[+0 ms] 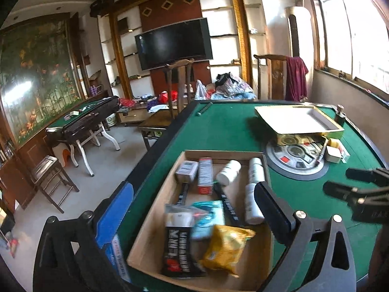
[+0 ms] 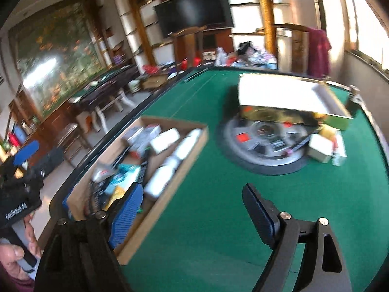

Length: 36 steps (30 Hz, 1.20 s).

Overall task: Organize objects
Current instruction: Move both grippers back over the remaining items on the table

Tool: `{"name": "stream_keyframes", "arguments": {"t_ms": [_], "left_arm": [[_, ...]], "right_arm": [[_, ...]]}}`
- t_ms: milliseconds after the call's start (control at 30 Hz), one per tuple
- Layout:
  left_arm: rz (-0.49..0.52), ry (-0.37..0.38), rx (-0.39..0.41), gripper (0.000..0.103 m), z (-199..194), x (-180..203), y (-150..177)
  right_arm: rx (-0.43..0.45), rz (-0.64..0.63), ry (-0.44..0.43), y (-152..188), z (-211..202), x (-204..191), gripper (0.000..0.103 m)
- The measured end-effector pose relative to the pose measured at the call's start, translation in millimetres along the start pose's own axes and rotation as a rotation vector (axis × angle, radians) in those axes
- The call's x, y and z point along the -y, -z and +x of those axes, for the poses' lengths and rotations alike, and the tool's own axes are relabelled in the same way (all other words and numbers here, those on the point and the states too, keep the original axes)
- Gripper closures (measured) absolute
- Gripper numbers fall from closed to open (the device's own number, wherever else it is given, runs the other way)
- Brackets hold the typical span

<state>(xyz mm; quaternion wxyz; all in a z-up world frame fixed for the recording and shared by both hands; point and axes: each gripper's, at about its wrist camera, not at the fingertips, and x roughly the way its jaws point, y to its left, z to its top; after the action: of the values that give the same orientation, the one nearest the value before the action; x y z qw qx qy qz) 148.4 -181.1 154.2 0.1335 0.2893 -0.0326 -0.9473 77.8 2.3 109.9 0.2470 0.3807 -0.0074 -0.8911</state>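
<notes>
A shallow cardboard tray (image 1: pixel 220 154) sits on the green felt table (image 1: pixel 218 126) near its left edge. It holds white bottles (image 1: pixel 228 171), a red-and-white box (image 1: pixel 205 175), black sachets (image 1: pixel 177 250), a teal pack and a yellow packet (image 1: pixel 226 248). My left gripper (image 1: pixel 194 209) hangs above the tray, jaws wide apart, with nothing pressed between the pads. My right gripper (image 2: pixel 194 204) is open over bare felt to the right of the tray (image 2: pixel 187 163). It also shows at the right edge of the left wrist view as the right gripper (image 1: pixel 340 180).
A white-and-gold box (image 1: pixel 299 119) lies tilted over the round centre panel (image 1: pixel 296 168), with small boxes (image 1: pixel 334 153) beside it. A dark pen (image 1: pixel 205 108) lies at the far edge. Wooden chairs (image 1: pixel 180 85) and a second table (image 1: pixel 82 119) stand beyond. A hand (image 2: pixel 14 255) holds the left gripper.
</notes>
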Motion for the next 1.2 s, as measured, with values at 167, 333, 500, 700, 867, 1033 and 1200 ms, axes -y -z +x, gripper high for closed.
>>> {"name": "stream_keyframes", "arguments": {"t_ms": [167,333,500,700,867,1033,1200], "left_arm": [[0.047,0.021,-0.027,0.003,5.5,31.9,-4.6],[0.121,0.04,-0.05,0.003,10.8,67.8,-5.2],[0.161,0.063,-0.081,0.003,19.7,93.2,-5.7],[0.2,0.078,-0.11,0.003,31.9,116.5,-7.5],[0.229,0.087,-0.133,0.003,41.0,133.0,-6.0],[0.247,0.095,-0.165,0.003,52.3,143.8,-4.4],[0.258,0.1,-0.193,0.003,61.8,151.1,-1.4]], "right_arm": [[0.036,0.048,0.037,-4.7,-15.8,33.8,0.012],[0.052,0.105,0.06,-3.2,-21.9,67.6,0.012],[0.05,0.165,0.072,0.3,-22.8,100.6,0.012],[0.055,0.227,0.094,1.3,-24.2,136.7,0.012],[0.062,0.277,0.112,-0.3,-24.5,165.0,0.012],[0.068,0.32,0.131,-2.9,-24.4,188.1,0.012],[0.07,0.358,0.153,-7.2,-21.9,208.7,0.012]]}}
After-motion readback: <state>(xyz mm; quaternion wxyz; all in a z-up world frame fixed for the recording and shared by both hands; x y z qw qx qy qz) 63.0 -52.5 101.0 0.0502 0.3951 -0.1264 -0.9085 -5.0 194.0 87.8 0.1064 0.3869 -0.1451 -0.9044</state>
